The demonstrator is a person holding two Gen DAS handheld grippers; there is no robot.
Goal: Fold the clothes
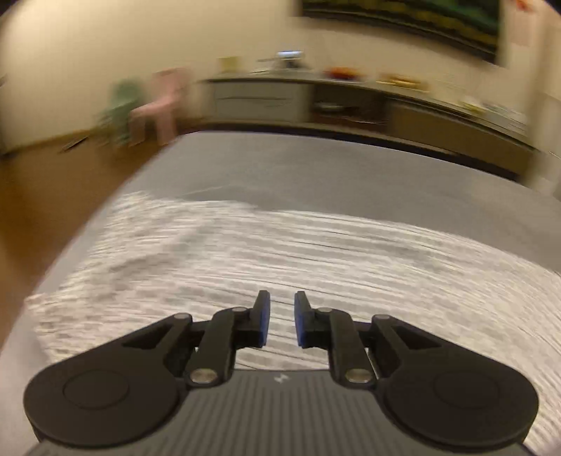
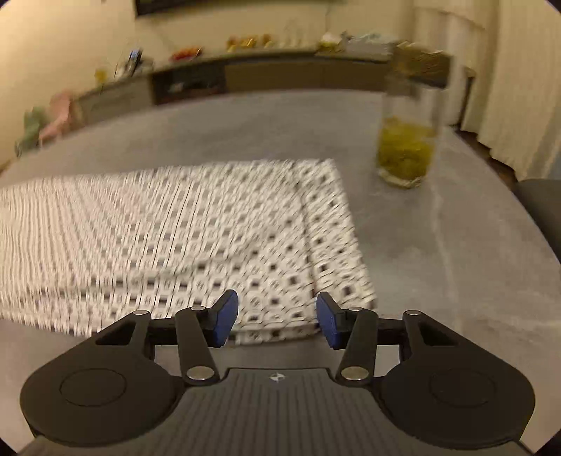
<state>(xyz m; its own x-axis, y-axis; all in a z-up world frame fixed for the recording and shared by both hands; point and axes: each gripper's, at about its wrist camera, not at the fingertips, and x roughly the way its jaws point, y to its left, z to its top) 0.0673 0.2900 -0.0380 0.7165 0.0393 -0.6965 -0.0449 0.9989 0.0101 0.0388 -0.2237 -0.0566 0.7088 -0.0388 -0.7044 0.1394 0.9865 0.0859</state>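
The patterned cloth [image 2: 182,238], white with small dark squares, lay spread flat on a grey table [image 2: 245,119], its right edge doubled into a narrow folded band that ran toward the near right corner. In the left wrist view the same cloth [image 1: 280,252] stretched across the width of the tabletop [image 1: 315,168], its pattern smeared by motion blur into pale streaks.

The right gripper [image 2: 277,319] hung above the cloth's near right corner, its blue-padded fingers [image 2: 224,317] parted wide with nothing between them; whether they touched the fabric could not be told. The left gripper [image 1: 281,319] was poised over the near part of the cloth, its jaws separated by a narrower gap and likewise empty.

Beyond the cloth's far right corner, standing apart from it on the table, was a clear glass jar [image 2: 405,140] partly filled with something yellow-green. A dark seat edge [image 2: 540,210] showed at the table's right side.

Past the table, a long low sideboard [image 1: 315,101] ran along a cream wall, its top scattered with blurred objects. A dark-framed picture [image 1: 403,17] hung above it. To the left, on the wooden floor [image 1: 52,196], stood a small pink chair [image 1: 161,101] and a green one [image 1: 119,108] side by side. Pale curtains [image 2: 519,70] closed off the right of the room.
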